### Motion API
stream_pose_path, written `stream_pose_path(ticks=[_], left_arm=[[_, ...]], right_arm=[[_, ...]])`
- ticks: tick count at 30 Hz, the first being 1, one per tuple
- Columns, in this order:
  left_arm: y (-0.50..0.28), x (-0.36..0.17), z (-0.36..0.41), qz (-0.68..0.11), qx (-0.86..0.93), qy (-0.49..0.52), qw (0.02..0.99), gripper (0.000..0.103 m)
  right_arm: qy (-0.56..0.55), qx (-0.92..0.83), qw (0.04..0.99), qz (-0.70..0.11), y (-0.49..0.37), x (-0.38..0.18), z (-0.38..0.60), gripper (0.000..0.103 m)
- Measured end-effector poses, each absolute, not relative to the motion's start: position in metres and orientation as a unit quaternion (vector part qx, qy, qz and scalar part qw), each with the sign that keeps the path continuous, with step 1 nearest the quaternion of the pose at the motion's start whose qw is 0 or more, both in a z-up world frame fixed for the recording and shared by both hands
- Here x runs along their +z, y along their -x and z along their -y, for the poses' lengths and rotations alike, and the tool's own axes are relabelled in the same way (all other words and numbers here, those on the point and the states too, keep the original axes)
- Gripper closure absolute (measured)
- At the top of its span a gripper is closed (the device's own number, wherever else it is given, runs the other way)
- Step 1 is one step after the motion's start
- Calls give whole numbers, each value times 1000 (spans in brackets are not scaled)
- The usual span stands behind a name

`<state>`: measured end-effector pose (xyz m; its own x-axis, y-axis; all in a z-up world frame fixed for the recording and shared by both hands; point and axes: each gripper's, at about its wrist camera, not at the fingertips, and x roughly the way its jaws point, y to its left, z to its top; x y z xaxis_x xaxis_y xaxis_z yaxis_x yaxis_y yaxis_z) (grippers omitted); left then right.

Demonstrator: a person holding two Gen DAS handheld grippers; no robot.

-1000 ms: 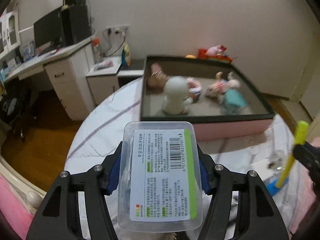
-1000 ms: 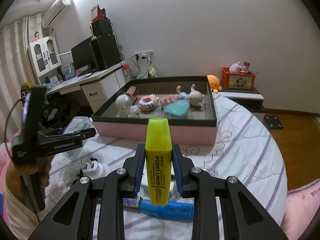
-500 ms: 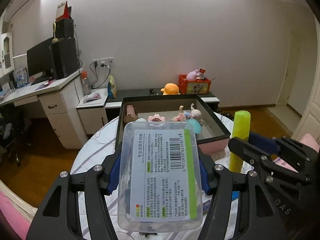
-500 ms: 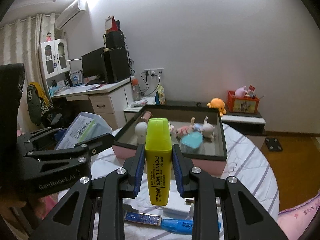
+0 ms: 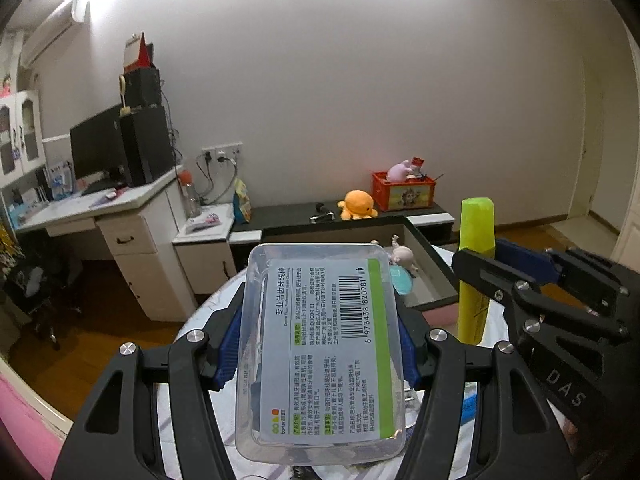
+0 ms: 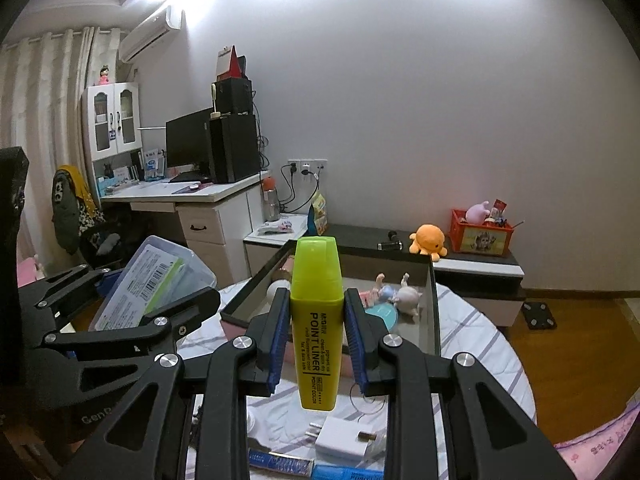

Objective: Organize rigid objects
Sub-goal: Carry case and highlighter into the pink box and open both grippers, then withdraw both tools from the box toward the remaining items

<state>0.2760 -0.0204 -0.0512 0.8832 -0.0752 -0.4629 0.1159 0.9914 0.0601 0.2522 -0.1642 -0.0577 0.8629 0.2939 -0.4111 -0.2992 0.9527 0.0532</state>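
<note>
Carrying both items over to the open tray (image 6: 434, 308) at the far edge of the counter (image 6: 484, 344) is judged to be the step in hand, and it would be done best if each item is kept level, brought above a bare patch of the tray floor clear of the small dolls (image 6: 404, 296) and the teal piece (image 6: 380, 314) lying there, lowered close to the floor, and only then released, one item at a time so the two tools are not crossed. The clear plastic box (image 5: 320, 352) with a barcode label is held by its long sides in the left hand-held gripper (image 5: 320, 350), whose blue pads are pressed against it at a middling width; the box stands raised above the near part of the counter, with the tray beyond its far end. The yellow highlighter (image 6: 317, 320) is clamped upright in the right hand-held gripper (image 6: 316, 332) at a narrow width, cap upward, its body projecting below the pads, the tray lying just behind it. A white plug adapter (image 6: 340, 438) and a blue highlighter (image 6: 348, 474) are left on the near edge of the counter, beneath the right tool
</note>
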Motion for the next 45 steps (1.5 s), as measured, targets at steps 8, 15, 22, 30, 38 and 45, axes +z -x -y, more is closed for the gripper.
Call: stream_pose_path(ticks=[8, 15, 22, 30, 38, 45], left_arm=[[-302, -42, 26, -220, -36, -66, 973, 40], [-379, -59, 35, -256, -48, -79, 962, 40], [-452, -113, 50, -331, -62, -82, 938, 40], [-468, -142, 60, -353, -49, -103, 929, 31], [-429, -106, 31, -306, -18, -56, 950, 4], [-351, -66, 14, -234, -5, -33, 972, 0]], right_arm=[[12, 160, 966, -205, -276, -52, 165, 75], [10, 152, 958, -245, -339, -68, 173, 75], [12, 132, 936, -326, -398, -120, 183, 75], [35, 99, 925, -366, -410, -151, 187, 75], [-1, 83, 945, -316, -379, -111, 202, 25], [-1, 110, 962, -249, -311, -62, 192, 20]])
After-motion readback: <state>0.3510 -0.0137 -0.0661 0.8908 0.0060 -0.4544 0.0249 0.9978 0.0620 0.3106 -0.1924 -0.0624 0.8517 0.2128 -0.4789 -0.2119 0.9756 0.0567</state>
